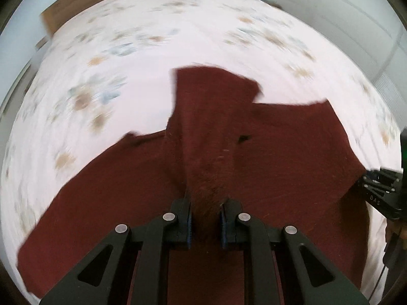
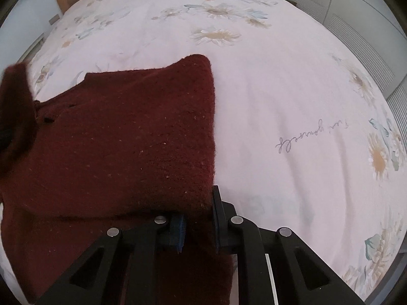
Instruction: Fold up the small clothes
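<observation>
Covering a bed, floral sheet point(image 2: 279, 89), both claws, left point(image 1: 205, 222), right point(image 2: 198, 225), pinching maroon sweater point(image 2: 127, 139), white wardrobe point(image 2: 356, 12) behind.

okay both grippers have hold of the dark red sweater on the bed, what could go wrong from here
The right gripper pinches the maroon sweater right at its folded edge, so the thick knit may slip out. The left gripper holds a raised ridge of fabric; the left view is motion-blurred, and a fast pull could undo the fold or drag the floral bedsheet.
</observation>
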`<state>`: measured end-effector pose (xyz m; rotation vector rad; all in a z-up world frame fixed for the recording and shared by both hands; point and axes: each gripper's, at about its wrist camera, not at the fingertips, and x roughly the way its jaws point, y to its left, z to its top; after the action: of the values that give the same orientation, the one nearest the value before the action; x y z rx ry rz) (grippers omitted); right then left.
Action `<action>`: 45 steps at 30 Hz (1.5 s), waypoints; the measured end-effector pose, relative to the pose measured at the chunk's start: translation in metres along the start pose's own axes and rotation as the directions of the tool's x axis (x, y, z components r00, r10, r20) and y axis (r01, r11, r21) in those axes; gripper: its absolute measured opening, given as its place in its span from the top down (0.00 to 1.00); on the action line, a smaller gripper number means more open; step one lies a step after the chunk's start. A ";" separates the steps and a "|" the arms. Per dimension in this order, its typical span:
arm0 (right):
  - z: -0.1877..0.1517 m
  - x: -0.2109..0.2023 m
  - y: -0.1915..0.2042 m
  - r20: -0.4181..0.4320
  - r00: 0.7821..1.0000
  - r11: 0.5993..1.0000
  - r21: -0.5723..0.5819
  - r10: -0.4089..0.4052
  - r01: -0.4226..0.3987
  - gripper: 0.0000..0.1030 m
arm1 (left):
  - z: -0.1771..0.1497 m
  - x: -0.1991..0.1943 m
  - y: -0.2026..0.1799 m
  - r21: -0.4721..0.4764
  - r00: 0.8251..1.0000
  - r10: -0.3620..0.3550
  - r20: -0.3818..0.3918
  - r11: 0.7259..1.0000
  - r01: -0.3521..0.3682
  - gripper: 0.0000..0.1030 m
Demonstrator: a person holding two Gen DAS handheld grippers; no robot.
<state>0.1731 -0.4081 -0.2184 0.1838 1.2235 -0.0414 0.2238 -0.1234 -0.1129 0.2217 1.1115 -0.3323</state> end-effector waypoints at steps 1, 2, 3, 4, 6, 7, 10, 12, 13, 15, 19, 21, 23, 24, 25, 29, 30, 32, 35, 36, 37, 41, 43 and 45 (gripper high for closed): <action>-0.001 0.000 -0.001 -0.003 1.000 1.000 -0.001 -0.001 0.001 0.84 | -0.006 0.000 0.011 -0.030 1.000 -0.002 0.001 1.000 0.003 0.87; -0.001 0.001 -0.001 -0.006 1.000 1.000 -0.002 0.000 0.000 0.84 | -0.009 0.003 0.018 -0.063 1.000 -0.006 0.000 0.998 0.006 0.87; 0.001 0.002 -0.001 -0.009 1.000 1.000 -0.002 0.004 -0.004 0.84 | -0.016 0.005 0.027 -0.101 1.000 -0.010 -0.003 0.995 0.010 0.86; 0.003 0.004 0.001 -0.012 1.000 1.000 -0.004 0.005 -0.005 0.84 | -0.023 0.010 0.035 -0.131 1.000 -0.010 -0.011 0.991 0.009 0.86; 0.005 0.007 0.006 -0.017 1.000 1.000 -0.016 -0.004 0.004 0.84 | -0.039 0.018 0.048 -0.171 0.999 -0.010 -0.039 0.985 0.003 0.84; 0.005 0.008 0.007 -0.019 1.000 1.000 -0.019 -0.006 0.006 0.84 | -0.043 0.021 0.046 -0.190 0.998 -0.020 -0.060 0.982 0.008 0.83; 0.007 0.011 0.008 -0.027 1.000 1.000 -0.015 -0.003 0.003 0.84 | -0.060 0.032 0.056 -0.241 0.992 -0.050 -0.116 0.970 0.021 0.82; 0.007 0.011 0.008 -0.030 1.000 1.000 -0.011 0.001 -0.001 0.84 | -0.068 0.028 0.057 -0.258 0.992 -0.060 -0.112 0.966 0.029 0.79; 0.007 0.011 0.007 -0.030 1.000 1.000 -0.011 0.002 -0.003 0.84 | -0.069 0.027 0.059 -0.267 0.992 -0.059 -0.109 0.963 0.028 0.73; 0.006 0.010 0.007 -0.028 1.000 1.000 -0.011 0.005 -0.005 0.83 | -0.069 0.026 0.066 -0.286 0.991 -0.050 -0.120 0.958 0.014 0.65; 0.003 0.006 0.005 -0.024 1.000 1.000 -0.002 0.016 -0.016 0.81 | -0.071 0.018 0.085 -0.333 0.987 -0.060 -0.150 0.943 0.007 0.50; 0.002 0.003 0.004 -0.023 1.000 1.000 -0.002 0.018 -0.018 0.77 | -0.077 0.009 0.093 -0.343 0.988 -0.038 -0.147 0.939 -0.015 0.31; 0.000 0.000 0.003 -0.022 1.000 1.000 -0.003 0.008 -0.008 0.72 | -0.080 -0.001 0.102 -0.354 0.989 -0.039 -0.139 0.935 -0.013 0.08; -0.001 -0.002 0.002 -0.022 1.000 1.000 -0.004 0.007 -0.007 0.71 | -0.079 -0.006 0.109 -0.372 0.991 -0.046 -0.123 0.928 -0.003 0.06; -0.002 -0.004 0.002 -0.022 1.000 1.000 -0.005 0.008 -0.008 0.71 | -0.081 -0.011 0.113 -0.381 0.992 -0.050 -0.116 0.925 0.002 0.01; -0.008 -0.015 -0.003 -0.012 1.000 1.000 -0.009 -0.009 0.008 0.53 | -0.068 -0.014 0.133 -0.404 0.994 -0.005 -0.108 0.914 -0.039 0.01; -0.009 -0.017 -0.004 -0.009 1.000 1.000 -0.009 -0.010 0.010 0.52 | -0.064 -0.011 0.135 -0.407 0.994 -0.009 -0.111 0.913 -0.038 0.01; -0.012 -0.020 -0.008 -0.010 1.000 1.000 -0.002 -0.015 0.015 0.51 | -0.056 0.000 0.136 -0.410 0.991 -0.031 -0.127 0.912 -0.023 0.01; -0.016 -0.023 -0.014 -0.016 1.000 1.000 0.002 -0.024 0.024 0.51 | -0.047 0.024 0.132 -0.392 0.981 -0.032 -0.189 0.919 -0.046 0.01; -0.016 -0.024 -0.015 -0.019 0.999 1.000 0.002 -0.028 0.028 0.50 | -0.045 0.034 0.129 -0.392 0.976 -0.058 -0.209 0.919 -0.029 0.01; -0.017 -0.024 -0.017 -0.021 0.999 0.999 0.002 -0.033 0.033 0.50 | -0.044 0.045 0.126 -0.398 0.968 -0.090 -0.236 0.917 -0.012 0.01; -0.019 -0.023 -0.021 -0.030 0.999 0.999 0.016 -0.037 0.038 0.49 | -0.045 0.058 0.112 -0.375 0.959 -0.061 -0.276 0.926 -0.049 0.02; -0.019 -0.021 -0.022 -0.034 0.999 0.999 0.021 -0.036 0.036 0.49 | -0.044 0.060 0.103 -0.351 0.960 -0.059 -0.273 0.936 -0.042 0.07; -0.019 -0.020 -0.021 -0.036 0.999 0.999 0.025 -0.034 0.034 0.49 | -0.040 0.063 0.090 -0.325 0.961 -0.067 -0.269 0.945 -0.026 0.29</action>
<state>0.1455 -0.4266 -0.2080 0.1870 1.2625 -0.0838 0.2487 -0.0353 -0.1860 -0.0405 1.4288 -0.1323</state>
